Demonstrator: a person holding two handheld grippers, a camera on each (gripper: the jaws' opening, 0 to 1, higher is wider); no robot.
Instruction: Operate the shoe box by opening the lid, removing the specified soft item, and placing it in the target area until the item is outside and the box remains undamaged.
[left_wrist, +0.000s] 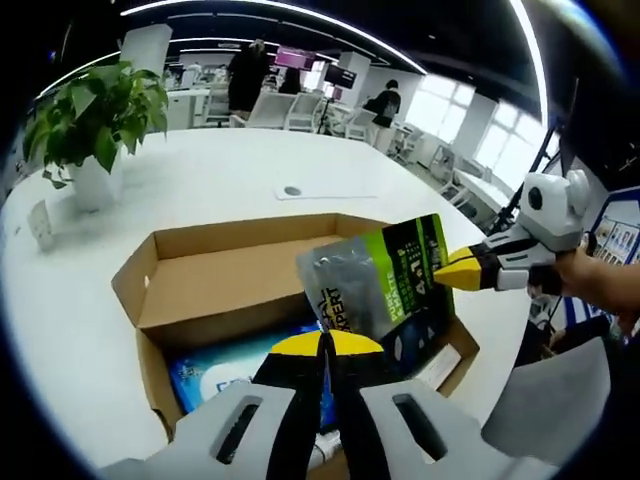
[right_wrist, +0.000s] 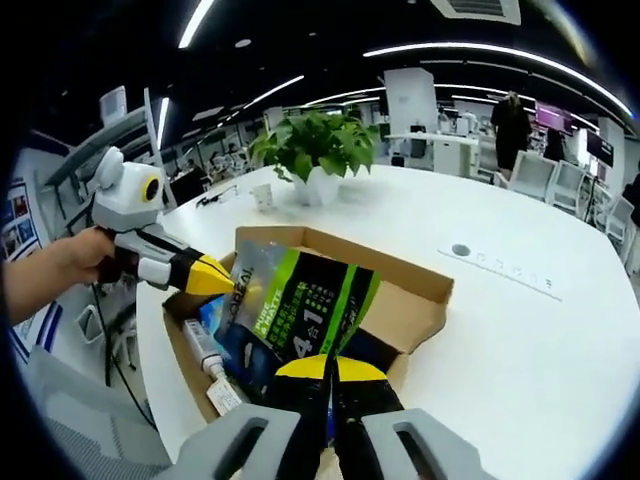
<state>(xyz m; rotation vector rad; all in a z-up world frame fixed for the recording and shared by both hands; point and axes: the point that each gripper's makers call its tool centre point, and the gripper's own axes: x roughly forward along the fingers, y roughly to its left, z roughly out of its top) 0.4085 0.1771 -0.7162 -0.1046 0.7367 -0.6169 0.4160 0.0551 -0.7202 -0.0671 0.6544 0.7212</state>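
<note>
Yellow-tipped right gripper is pinched tight on my soft grey-and-green plastic pouch, up over the open brown cardboard box. Left gripper, at nine o'clock, looks closed, empty. Pouch feels light, floppy; I hold its edge.

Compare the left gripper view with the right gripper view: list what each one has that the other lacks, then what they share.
Left gripper view: the right gripper seen from outside, coming in from the right and pinching the pouch's edge, with the right hand holding it.
Right gripper view: the left gripper coming in from the left at the pouch's top corner, the left hand holding it, and a white tube in the box.
Shared: the grey-green pouch held over the open cardboard box, the potted plant and the white table.
</note>
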